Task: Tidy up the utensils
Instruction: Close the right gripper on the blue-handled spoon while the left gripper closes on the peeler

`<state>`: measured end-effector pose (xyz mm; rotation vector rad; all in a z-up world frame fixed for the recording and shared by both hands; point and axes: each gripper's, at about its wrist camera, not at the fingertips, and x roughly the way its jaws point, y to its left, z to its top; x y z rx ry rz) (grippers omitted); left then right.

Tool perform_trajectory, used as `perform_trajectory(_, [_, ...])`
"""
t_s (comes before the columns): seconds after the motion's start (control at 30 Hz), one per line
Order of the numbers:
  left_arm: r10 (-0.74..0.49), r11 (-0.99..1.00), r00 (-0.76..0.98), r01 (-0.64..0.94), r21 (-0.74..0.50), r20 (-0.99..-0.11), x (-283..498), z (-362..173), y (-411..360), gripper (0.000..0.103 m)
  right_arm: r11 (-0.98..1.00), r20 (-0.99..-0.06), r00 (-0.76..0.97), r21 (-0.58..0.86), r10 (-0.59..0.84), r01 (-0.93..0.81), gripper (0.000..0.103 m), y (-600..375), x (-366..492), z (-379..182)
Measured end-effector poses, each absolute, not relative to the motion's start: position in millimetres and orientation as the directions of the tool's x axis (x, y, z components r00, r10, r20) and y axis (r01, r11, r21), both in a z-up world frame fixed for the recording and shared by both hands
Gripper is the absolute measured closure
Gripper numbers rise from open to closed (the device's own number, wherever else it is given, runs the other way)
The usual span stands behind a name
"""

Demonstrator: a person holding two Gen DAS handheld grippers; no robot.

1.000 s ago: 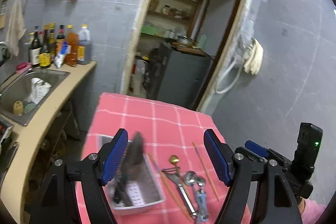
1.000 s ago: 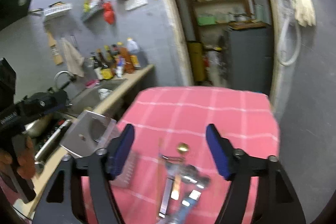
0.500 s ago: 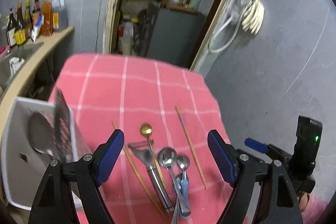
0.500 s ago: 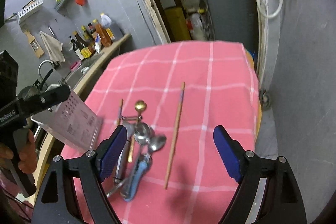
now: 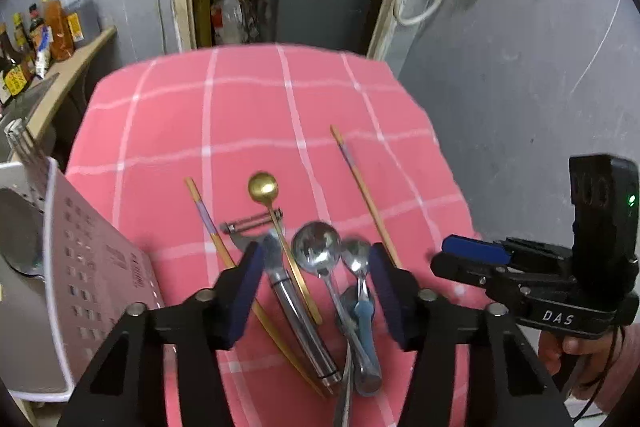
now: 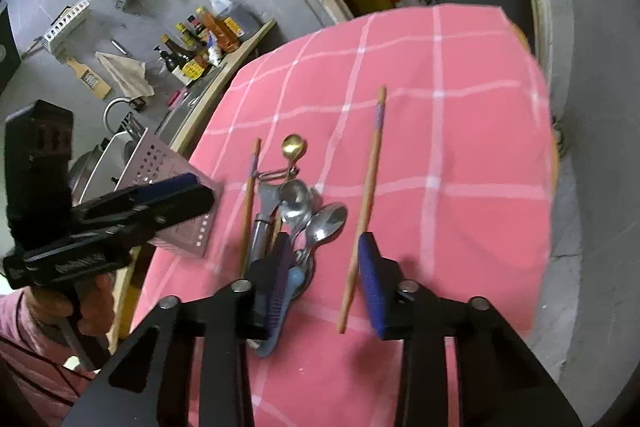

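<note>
Both grippers are being lowered closer to the table [image 6: 460,147] than a second ago. The right gripper [image 6: 326,283], jaws parted and empty, is being brought astride the chopstick [image 6: 366,203], whose length is running along the fingers. The left gripper [image 5: 316,291], likewise open, is being held over the spoons [image 5: 332,259].

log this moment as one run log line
left claw: open over steel spoons | right claw: open around wooden chopstick | nothing gripped
</note>
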<state>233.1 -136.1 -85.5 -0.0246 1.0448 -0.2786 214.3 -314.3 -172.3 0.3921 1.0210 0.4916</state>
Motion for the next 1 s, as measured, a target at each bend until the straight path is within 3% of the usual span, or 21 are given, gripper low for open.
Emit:
perform_trajectory(0.1, [-0.234,0.967,0.406,0.189,-0.169,-0.884,240.9,-103.2,-136.2,0.069,0.812,-0.714,0.391,0.545,0.580,-0.209,0.081,-305.7,218.1,-182.9])
perform_trajectory(0.27, [-0.252,0.966,0.324,0.139,-0.218,-0.912,250.4,-127.7,-130.2,0.074,0.800,-0.725,0.341,0.564,0.598,-0.205,0.085,-292.6,223.7,-196.0])
perform_trajectory(0.7, [-0.246,0.969,0.208,0.036,-0.244,-0.947,260.4,-159.0,-117.3,0.077,0.808,-0.778,0.219,0.576,0.589,-0.125,0.085,-254.4,252.6,-223.9])
perform_trajectory(1.0, [-0.257,0.966,0.192,0.030,-0.256,-0.947,262.9,-160.0,-114.8,0.081,0.765,-0.740,0.226,0.643,0.633,-0.039,0.085,-243.5,269.7,-236.0])
